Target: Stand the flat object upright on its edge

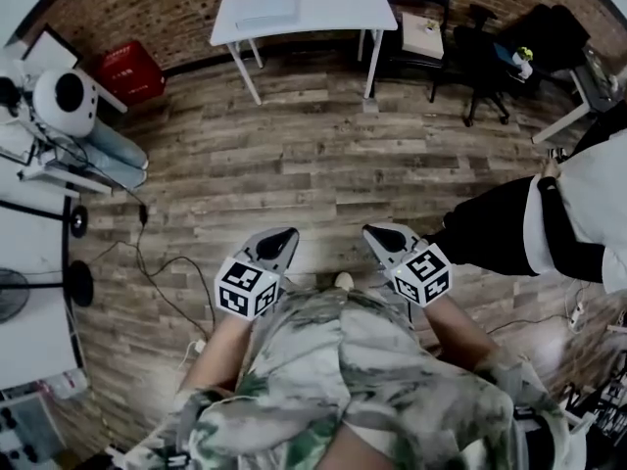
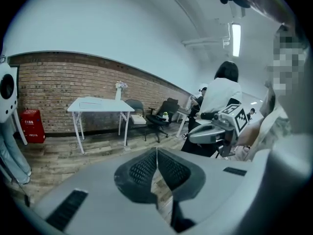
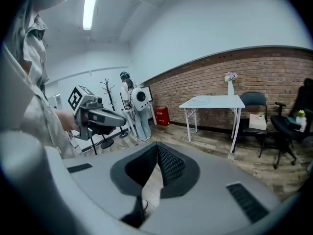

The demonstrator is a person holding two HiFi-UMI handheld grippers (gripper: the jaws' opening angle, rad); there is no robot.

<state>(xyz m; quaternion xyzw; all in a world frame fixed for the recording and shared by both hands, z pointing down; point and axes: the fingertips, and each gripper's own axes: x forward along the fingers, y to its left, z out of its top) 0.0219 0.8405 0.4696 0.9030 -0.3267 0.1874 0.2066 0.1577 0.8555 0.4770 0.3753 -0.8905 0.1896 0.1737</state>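
Observation:
A flat white object (image 1: 266, 6) lies on a white table (image 1: 338, 13) far across the room, by the brick wall. It also shows as a thin slab (image 2: 90, 102) on the table in the left gripper view, and as a slab (image 3: 200, 100) in the right gripper view. My left gripper (image 1: 279, 243) and right gripper (image 1: 384, 238) hover side by side over the wooden floor, close to my body and well short of the table. Both are shut with nothing between the jaws. Seen from their own cameras, the left gripper (image 2: 157, 151) and the right gripper (image 3: 157, 146) have their pads pressed together.
A person in a white top (image 1: 578, 223) stands close at the right. Black chairs (image 1: 490, 57) stand right of the table, with a red box (image 1: 129, 70) at its left. A white machine (image 1: 59, 101), stands and cables (image 1: 147, 253) fill the left side.

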